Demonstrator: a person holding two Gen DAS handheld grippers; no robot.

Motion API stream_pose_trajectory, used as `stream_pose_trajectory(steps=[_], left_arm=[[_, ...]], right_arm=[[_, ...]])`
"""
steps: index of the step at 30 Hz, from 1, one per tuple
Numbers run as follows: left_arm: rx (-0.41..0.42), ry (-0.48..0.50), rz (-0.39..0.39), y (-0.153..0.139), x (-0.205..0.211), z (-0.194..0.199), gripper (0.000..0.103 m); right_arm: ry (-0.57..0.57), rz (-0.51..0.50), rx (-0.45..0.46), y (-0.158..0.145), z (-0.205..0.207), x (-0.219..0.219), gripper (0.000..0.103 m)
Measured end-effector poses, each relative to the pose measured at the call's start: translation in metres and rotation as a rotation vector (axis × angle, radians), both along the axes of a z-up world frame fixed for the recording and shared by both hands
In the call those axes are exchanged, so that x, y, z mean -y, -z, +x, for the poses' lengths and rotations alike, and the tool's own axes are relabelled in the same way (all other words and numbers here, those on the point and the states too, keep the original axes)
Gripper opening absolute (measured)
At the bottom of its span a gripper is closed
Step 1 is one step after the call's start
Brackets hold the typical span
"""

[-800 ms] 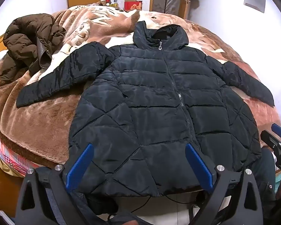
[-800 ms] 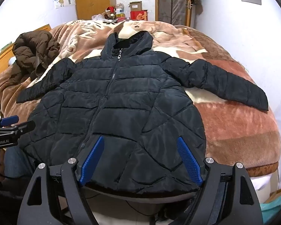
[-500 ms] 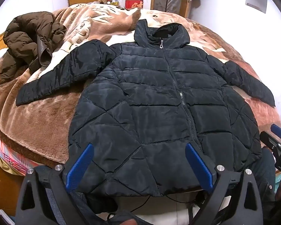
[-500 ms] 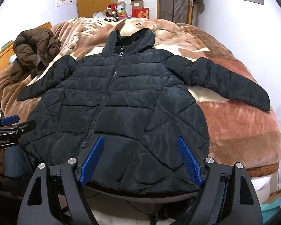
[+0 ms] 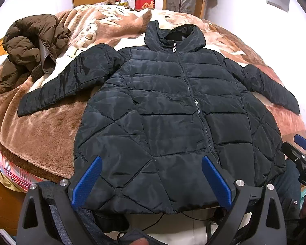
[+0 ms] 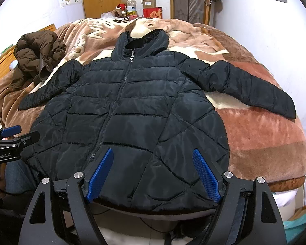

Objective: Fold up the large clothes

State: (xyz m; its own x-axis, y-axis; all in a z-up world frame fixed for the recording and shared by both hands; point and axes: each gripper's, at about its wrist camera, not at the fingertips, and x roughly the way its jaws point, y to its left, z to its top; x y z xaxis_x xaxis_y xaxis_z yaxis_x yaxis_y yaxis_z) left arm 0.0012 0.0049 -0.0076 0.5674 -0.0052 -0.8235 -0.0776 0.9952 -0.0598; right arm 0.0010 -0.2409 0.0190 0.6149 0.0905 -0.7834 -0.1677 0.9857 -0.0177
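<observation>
A black quilted puffer jacket (image 5: 163,110) (image 6: 132,118) lies flat and zipped on the bed, hood at the far end, both sleeves spread out to the sides. My left gripper (image 5: 152,161) hovers above its near hem on the left half, open, blue pads wide apart with nothing between them. Over the right half of the hem my right gripper (image 6: 153,153) is open too and holds nothing. Each gripper shows at the edge of the other's view: the right gripper (image 5: 302,149) and the left gripper (image 6: 12,136).
A brown fleece blanket (image 5: 40,126) (image 6: 261,138) covers the bed. A crumpled brown jacket (image 5: 32,45) (image 6: 38,57) lies at the far left. Wardrobe, boxes and a wall stand behind the bed. A person's jeans-clad legs (image 5: 285,185) and a cable show below the hem.
Both views have tilted down slightly, so the jacket sits lower in the frames. The jacket itself has not moved and both grippers stay open.
</observation>
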Motion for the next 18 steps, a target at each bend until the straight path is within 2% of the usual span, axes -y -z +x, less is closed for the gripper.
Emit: stream_pose_trajectory(steps=[18], left_arm=[[-0.004, 0.007, 0.01, -0.0011, 0.009, -0.0006, 0.099]], right_arm=[[0.004, 0.002, -0.008, 0.0043, -0.0004, 0.001, 0.08]])
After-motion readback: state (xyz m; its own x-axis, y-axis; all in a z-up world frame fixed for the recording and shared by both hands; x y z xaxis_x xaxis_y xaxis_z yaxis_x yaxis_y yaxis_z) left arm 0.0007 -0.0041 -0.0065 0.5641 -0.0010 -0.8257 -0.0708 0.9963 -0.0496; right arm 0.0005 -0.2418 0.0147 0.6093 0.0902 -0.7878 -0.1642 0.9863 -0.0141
